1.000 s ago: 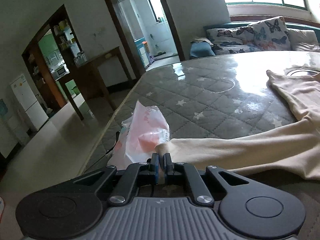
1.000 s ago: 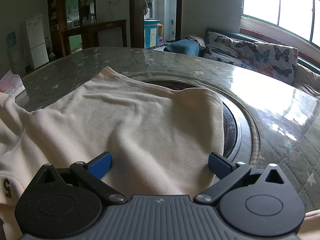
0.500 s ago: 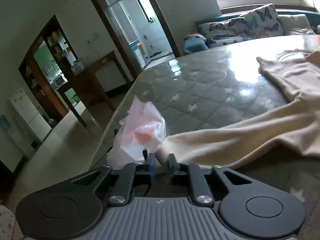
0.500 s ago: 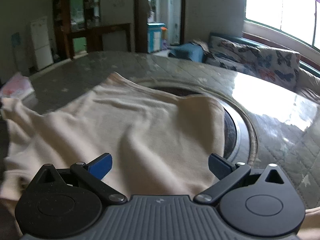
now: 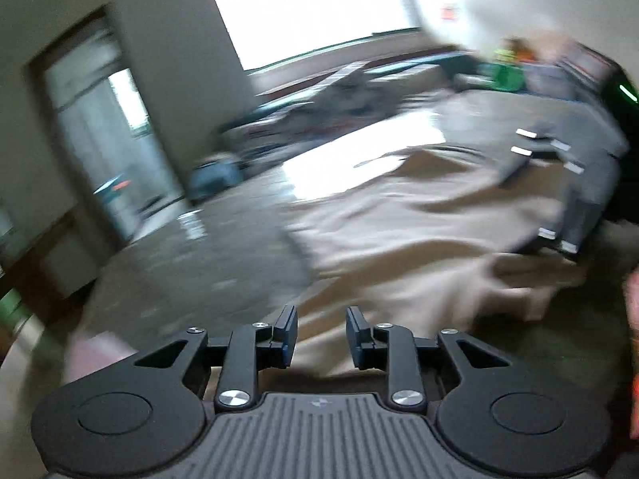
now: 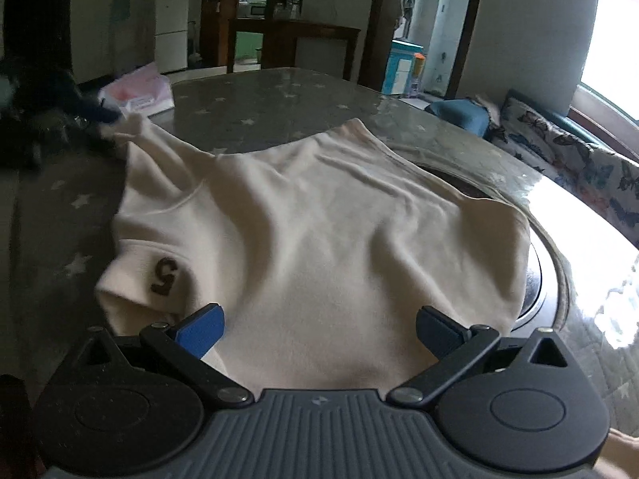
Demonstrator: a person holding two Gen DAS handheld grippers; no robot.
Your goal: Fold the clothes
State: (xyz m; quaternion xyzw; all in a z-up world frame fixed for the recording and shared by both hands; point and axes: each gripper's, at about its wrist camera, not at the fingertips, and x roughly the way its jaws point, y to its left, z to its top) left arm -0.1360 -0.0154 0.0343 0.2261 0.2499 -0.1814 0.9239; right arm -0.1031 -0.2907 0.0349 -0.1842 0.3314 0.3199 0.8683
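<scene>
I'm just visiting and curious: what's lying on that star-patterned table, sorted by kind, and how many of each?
Cream garment with a brown "5" patch: 1
Pink-and-white plastic packet at the far edge: 1
Handheld grippers over the table: 2, the left gripper with its jaws opening and nothing between them, and the right gripper open
Total: 4

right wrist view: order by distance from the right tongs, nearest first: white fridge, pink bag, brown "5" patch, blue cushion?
1. Brown "5" patch, on the cream shirt just ahead-left of the right tongs.
2. Pink bag, far-left table edge.
3. Blue cushion, beyond the table, right.
4. White fridge, back wall, left.
</scene>
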